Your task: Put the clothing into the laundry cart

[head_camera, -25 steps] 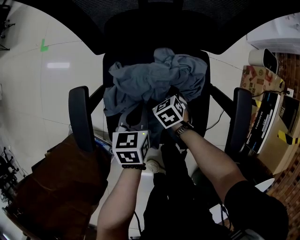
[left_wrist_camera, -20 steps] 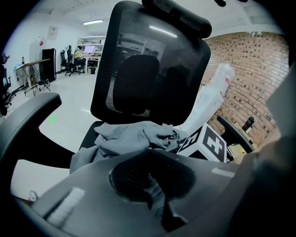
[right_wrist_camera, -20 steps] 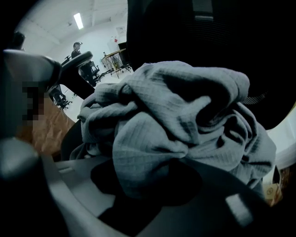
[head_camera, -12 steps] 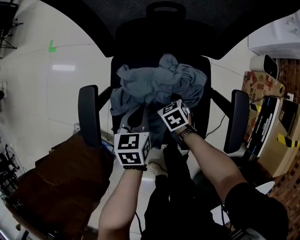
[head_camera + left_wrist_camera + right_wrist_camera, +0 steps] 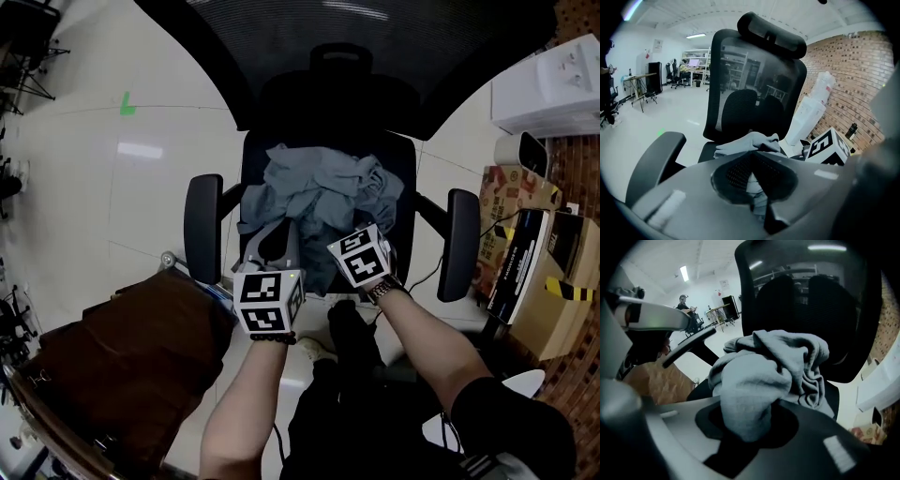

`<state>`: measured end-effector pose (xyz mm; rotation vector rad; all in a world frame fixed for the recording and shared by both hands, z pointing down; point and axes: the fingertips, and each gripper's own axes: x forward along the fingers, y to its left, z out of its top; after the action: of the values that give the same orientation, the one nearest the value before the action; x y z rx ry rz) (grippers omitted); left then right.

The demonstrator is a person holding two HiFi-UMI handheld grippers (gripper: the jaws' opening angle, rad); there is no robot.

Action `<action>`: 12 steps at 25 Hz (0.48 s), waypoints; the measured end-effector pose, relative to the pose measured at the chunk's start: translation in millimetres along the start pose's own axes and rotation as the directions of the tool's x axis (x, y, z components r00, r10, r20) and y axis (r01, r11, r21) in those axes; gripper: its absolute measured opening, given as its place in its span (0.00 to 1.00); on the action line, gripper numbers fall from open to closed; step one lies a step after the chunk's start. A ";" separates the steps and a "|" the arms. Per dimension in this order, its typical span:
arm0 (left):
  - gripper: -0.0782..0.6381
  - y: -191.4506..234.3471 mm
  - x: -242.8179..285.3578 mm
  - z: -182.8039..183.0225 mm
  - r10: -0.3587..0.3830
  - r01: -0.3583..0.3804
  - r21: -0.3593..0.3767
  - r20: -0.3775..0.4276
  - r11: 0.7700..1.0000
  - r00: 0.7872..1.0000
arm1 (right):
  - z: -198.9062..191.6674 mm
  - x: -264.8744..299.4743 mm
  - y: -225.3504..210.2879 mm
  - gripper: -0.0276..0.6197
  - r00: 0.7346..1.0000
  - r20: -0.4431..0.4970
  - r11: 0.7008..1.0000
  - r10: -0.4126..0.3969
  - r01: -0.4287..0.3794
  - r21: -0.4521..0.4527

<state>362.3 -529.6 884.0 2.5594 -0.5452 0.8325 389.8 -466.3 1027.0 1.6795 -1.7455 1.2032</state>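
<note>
Presently: grey clothing (image 5: 314, 192), one crumpled heap, lying on the seat of a black office chair (image 5: 328, 94), not yet in any cart. Left gripper (image 5: 752, 161): jaws closed to a narrow slit, with a thin fold of the cloth pinched in it. Right gripper (image 5: 745, 420): jaws clamped round a thick bunch of the same cloth. Risks, as judged: the left gripper's thin pinch may slip once weight comes on it; loose folds may catch on an armrest (image 5: 202, 225) or trail onto the floor (image 5: 141, 187) during the carry; the chair may roll under the pull. Brown fabric-sided bin (image 5: 122, 361), lower left, just beside the chair: probably the laundry cart, but its rim and opening are cut off. Not determinable: whether the heap is one garment or several. Hidden: the right gripper's jaw tips, buried in cloth, and the chair's base.
</note>
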 end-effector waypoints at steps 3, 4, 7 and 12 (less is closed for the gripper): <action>0.11 -6.7 -23.9 16.5 0.007 -0.007 0.007 0.022 1.000 1.000 | 20.4 -34.4 13.4 0.24 0.999 0.044 1.000 -0.001 0.002 -0.014; 0.11 -8.5 -32.6 21.1 0.009 -0.009 0.009 0.030 1.000 1.000 | 27.3 -46.2 18.3 0.24 0.998 0.061 1.000 -0.002 0.003 -0.020; 0.11 -13.8 -57.2 36.0 0.016 -0.017 0.020 0.060 1.000 0.998 | 50.0 -80.8 32.1 0.24 0.993 0.114 0.999 -0.005 0.010 -0.043; 0.11 -27.9 -102.3 51.1 0.038 -0.041 0.027 0.110 0.999 0.993 | 82.5 -140.7 54.5 0.24 0.974 0.224 0.995 -0.007 0.029 -0.093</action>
<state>322.9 -505.7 775.6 2.6406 -0.6229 0.7217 382.9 -458.3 855.4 1.8282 -1.8819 0.9358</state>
